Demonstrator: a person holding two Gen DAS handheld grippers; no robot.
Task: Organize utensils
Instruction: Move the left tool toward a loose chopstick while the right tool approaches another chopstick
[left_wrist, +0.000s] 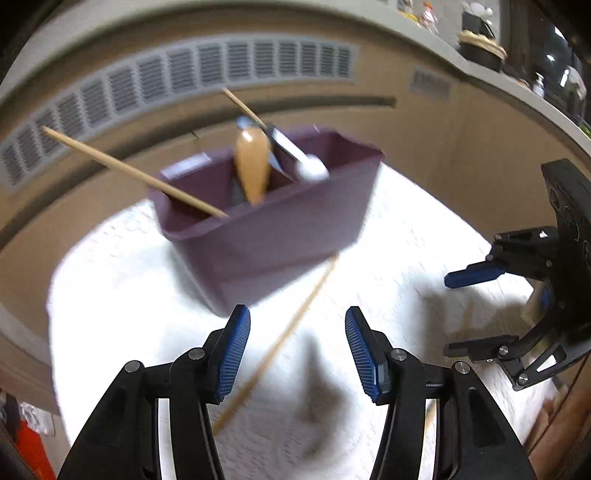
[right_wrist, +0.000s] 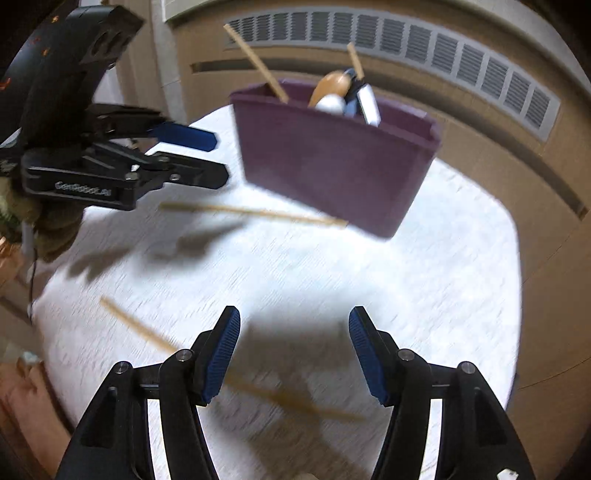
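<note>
Left wrist view shows a loose chopstick (left_wrist: 280, 343) lying on the white cloth (left_wrist: 388, 236), running from just in front of the purple bin (left_wrist: 266, 236) down between the fingers of the left tongs (left_wrist: 297, 350) and passing close to the left-hand pad. It looks light, thin and stiff, likely smooth wood or bamboo, so it may roll or pivot if pinched near an end; a grip around its middle, across the shaft, seems safest. The left tongs stand wide and hold nothing. In the right wrist view a second chopstick (right_wrist: 147, 328) lies diagonally on the cloth, disappearing behind the left finger of the right tongs (right_wrist: 294, 350), which are also wide and empty. Motion blur softens both sticks, so their exact ends are hard to fix. Beyond both tongs the bin already holds two upright chopsticks (left_wrist: 129, 171), a wooden spoon (left_wrist: 252, 164) and some white-handled utensils (left_wrist: 301, 158). Off to the right of the left tongs, the right tongs hang above the cloth. Behind the bin runs a tan wall with a vent grille (left_wrist: 207, 70).
</note>
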